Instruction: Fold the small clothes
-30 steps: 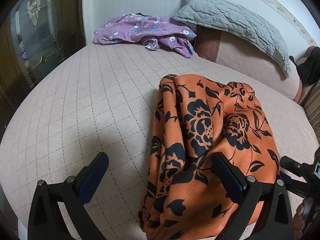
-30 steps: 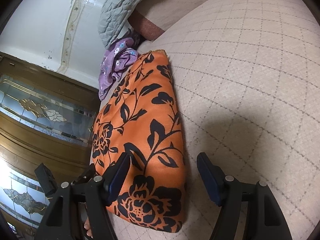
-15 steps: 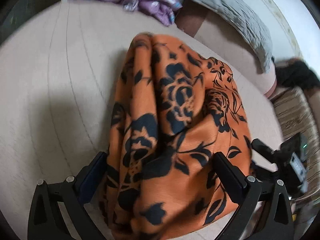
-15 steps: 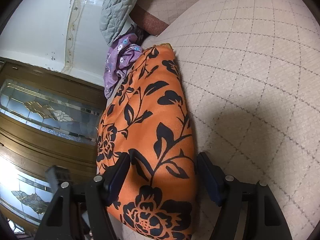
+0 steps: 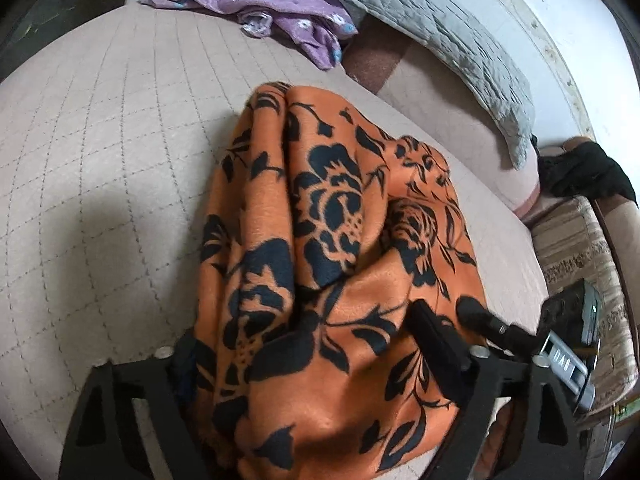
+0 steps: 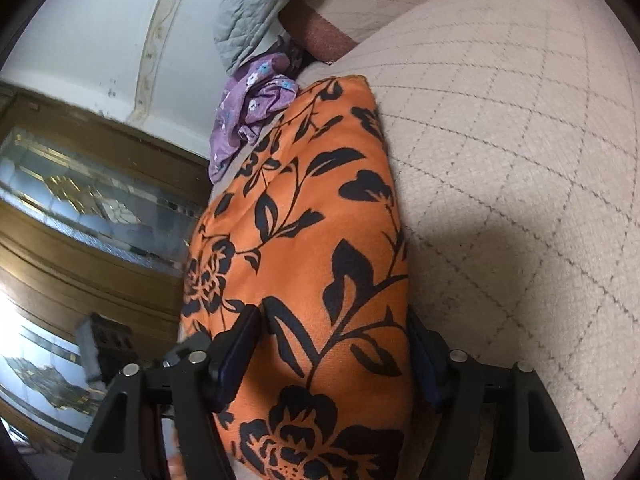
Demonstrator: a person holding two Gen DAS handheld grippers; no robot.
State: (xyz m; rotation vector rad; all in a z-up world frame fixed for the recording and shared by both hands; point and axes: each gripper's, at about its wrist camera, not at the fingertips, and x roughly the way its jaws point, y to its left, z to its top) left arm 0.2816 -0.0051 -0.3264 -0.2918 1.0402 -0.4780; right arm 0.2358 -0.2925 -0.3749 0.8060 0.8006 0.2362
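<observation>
Orange fleece-like garment with black floral print lies bundled on the quilted beige bed cover, near its front edge. Left tongs and right tongs each straddle the near end, fingers spread, cloth bulging between them; a firm pinch isn't evident. Looks soft, thick, light, not slippery, and will sag and bunch. Judgement: take the near corners, grabbing all layers. Purple floral cloth sits well apart.
</observation>
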